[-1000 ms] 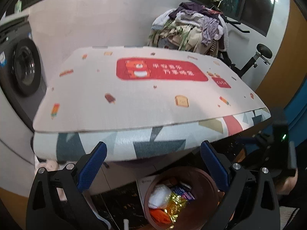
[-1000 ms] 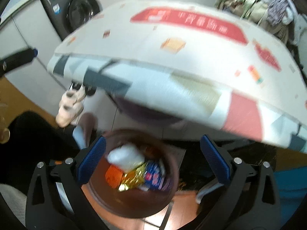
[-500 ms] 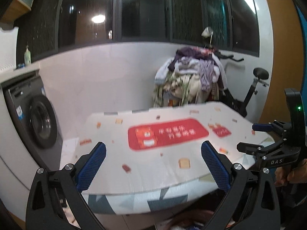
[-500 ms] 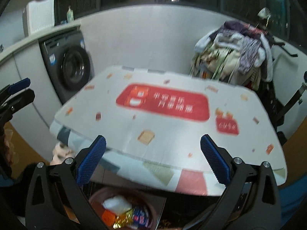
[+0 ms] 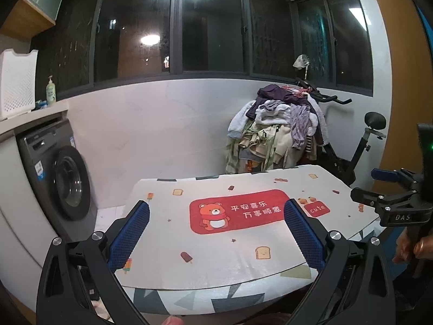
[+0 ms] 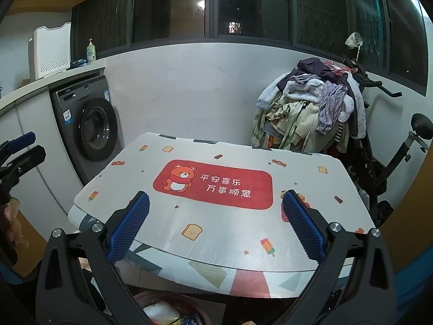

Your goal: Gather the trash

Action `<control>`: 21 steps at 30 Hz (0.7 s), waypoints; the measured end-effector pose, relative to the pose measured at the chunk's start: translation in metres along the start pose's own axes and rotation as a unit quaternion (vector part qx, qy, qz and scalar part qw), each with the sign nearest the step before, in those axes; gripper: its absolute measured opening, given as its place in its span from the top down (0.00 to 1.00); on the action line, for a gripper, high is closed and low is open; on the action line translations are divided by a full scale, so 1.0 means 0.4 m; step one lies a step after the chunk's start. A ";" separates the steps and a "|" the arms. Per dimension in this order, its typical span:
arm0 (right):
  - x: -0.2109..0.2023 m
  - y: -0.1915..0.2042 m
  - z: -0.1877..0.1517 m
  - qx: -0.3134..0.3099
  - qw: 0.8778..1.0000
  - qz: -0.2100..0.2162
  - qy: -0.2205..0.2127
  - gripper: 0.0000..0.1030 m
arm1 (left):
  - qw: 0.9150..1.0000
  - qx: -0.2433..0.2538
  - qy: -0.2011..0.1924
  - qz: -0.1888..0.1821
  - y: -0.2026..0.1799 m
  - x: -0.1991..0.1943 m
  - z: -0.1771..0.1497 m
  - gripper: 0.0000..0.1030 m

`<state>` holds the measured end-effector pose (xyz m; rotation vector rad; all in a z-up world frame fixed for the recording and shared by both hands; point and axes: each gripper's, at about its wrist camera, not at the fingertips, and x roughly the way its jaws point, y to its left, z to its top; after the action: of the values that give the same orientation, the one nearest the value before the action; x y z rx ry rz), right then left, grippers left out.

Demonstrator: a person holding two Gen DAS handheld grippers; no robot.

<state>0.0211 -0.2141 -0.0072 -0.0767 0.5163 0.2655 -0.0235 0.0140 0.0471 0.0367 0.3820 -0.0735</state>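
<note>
Above the near edge of the white cartoon-printed table mat (image 5: 216,257), the left gripper (image 5: 216,239) with blue ribbed pads spreads wide and carries nothing; the right gripper (image 6: 215,228) beside it is equally wide and bare. Below that edge, the round brown trash bin (image 6: 201,308) peeks out, holding crumpled white trash (image 6: 161,311). Beyond the mat stand a grey front-loading washing machine (image 6: 89,127) and a heap of clothes (image 6: 311,111) draped over an exercise bike.
</note>
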 end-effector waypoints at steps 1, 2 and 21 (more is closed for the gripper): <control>-0.001 -0.001 0.001 0.001 1.000 0.000 -0.001 0.06 | 1.000 -0.008 0.003 0.002 0.005 0.000 0.000 0.06; -0.003 0.000 0.001 0.001 1.000 0.001 -0.001 0.06 | 1.000 -0.014 0.006 0.002 0.008 0.001 -0.001 0.06; -0.010 0.009 0.009 0.002 1.000 0.001 -0.004 0.06 | 0.999 -0.017 0.033 0.002 0.005 0.013 -0.013 0.06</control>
<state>0.0187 -0.2112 -0.0019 -0.0712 0.5080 0.2667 -0.0205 0.0158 0.0403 0.0067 0.4494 -0.0615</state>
